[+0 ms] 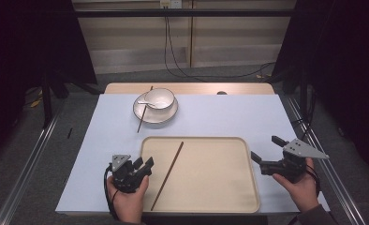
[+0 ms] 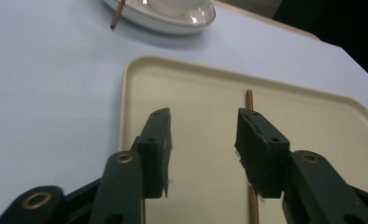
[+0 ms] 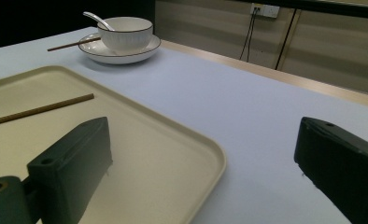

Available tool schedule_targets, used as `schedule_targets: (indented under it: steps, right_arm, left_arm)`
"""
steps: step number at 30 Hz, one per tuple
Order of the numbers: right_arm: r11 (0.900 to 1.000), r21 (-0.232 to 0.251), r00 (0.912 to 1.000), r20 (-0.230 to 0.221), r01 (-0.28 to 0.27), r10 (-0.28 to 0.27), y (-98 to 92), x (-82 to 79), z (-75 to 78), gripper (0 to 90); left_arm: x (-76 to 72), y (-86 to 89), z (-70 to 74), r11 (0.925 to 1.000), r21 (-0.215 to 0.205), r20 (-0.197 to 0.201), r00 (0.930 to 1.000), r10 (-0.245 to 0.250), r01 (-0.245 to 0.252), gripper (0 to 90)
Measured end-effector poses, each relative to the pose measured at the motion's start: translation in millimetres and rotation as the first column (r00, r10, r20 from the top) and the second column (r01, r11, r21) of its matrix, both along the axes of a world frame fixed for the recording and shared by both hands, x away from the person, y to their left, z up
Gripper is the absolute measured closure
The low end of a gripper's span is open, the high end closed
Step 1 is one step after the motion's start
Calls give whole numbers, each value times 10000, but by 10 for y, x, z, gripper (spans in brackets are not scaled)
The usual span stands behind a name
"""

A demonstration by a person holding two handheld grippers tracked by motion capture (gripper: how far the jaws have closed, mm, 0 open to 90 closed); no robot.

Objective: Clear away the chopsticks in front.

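Observation:
A cream tray [image 1: 239,197] [image 2: 140,74] [image 3: 182,140] lies at the table's near middle. One brown chopstick [image 1: 167,175] [image 2: 253,205] [image 3: 37,110] lies diagonally in its left half. A second chopstick [image 1: 144,110] [image 2: 117,15] [image 3: 72,44] leans across the white plate [image 1: 145,116] [image 3: 121,57] farther back. On that plate stands a white bowl [image 1: 159,98] [image 3: 126,32] with a spoon [image 1: 146,102] [image 3: 96,19]. My left gripper [image 1: 143,166] [image 2: 203,149] is open over the tray's left edge, holding nothing. My right gripper [image 1: 268,148] [image 3: 203,158] is open, straddling the tray's right rim, empty.
The pale blue mat [image 1: 229,117] covers the table, with a wooden strip [image 1: 192,88] at the far edge. Cables [image 1: 173,56] hang down the back wall. Metal rails [image 1: 28,154] run along both sides of the table.

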State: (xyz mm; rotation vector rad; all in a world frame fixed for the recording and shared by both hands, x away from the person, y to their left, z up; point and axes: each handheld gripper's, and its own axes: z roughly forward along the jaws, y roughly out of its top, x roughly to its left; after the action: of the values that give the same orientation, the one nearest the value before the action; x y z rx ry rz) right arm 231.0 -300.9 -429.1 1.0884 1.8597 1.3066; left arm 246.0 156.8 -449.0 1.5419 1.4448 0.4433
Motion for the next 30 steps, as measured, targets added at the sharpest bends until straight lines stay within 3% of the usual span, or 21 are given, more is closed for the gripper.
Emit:
schedule_targets:
  steps: [6, 11, 14, 24, 30]
  right_arm:
    - [10000, -9, 10000, 5, 16, -16, -1, 1, -1, 35]
    - [10000, 37, 10000, -13, 59, -59, -8, 0, 2, 35]
    - [10000, 18, 10000, -6, 41, -41, -14, 3, 2, 35]
    - [10000, 59, 10000, -15, 37, -37, -18, -1, 6, 35]
    - [10000, 37, 10000, -39, 48, -48, -12, -2, 3, 35]
  left_arm:
    - [289, 97, 86, 9998, 194, 415, 9991, 94, -102, 360]
    - [491, 149, 146, 9988, 438, 830, 9964, 176, -213, 314]
    - [591, 176, 180, 9994, 290, 869, 9961, 165, -191, 309]
    - [961, 173, 200, 9975, 694, 1157, 9931, -170, 90, 226]
    - [1200, 211, 139, 9961, 853, 869, 9958, -281, 207, 195]
